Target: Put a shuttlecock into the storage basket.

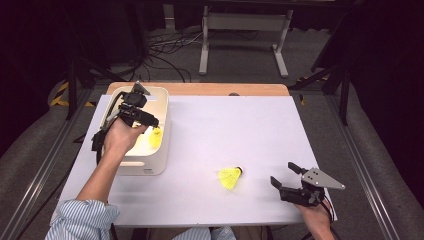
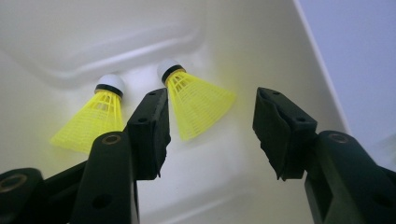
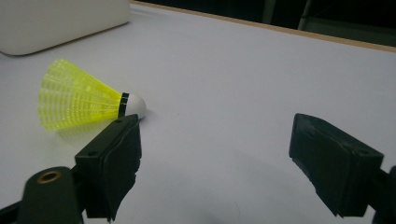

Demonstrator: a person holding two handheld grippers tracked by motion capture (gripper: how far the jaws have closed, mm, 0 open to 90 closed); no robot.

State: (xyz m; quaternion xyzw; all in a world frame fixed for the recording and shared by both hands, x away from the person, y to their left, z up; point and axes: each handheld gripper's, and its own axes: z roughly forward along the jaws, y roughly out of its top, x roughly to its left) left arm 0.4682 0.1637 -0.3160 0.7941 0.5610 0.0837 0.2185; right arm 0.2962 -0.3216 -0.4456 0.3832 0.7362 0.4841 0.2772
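Two yellow shuttlecocks with white cork tips lie on the floor of a cream bin [image 2: 261, 42]: one on the left [image 2: 93, 119], one on the right [image 2: 196, 100]. My left gripper [image 2: 210, 100] hangs open over them, and its pads touch neither. From above, the left gripper [image 1: 142, 119] reaches into the bin [image 1: 145, 167], where one shuttlecock [image 1: 156, 137] shows. A third shuttlecock [image 1: 230, 177] lies on its side on the white table top. My right gripper [image 1: 281, 173] rests open just right of it. In the right gripper view the shuttlecock [image 3: 79, 100] lies past the left jaw of the gripper [image 3: 215, 126].
The bin stands at the table's left side; its corner [image 3: 56, 23] shows in the right gripper view. The white sheet [image 1: 240, 125] covers a wooden table whose far edge [image 1: 225, 89] is bare. Beyond it are cables and a white stand [image 1: 245, 30] on the floor.
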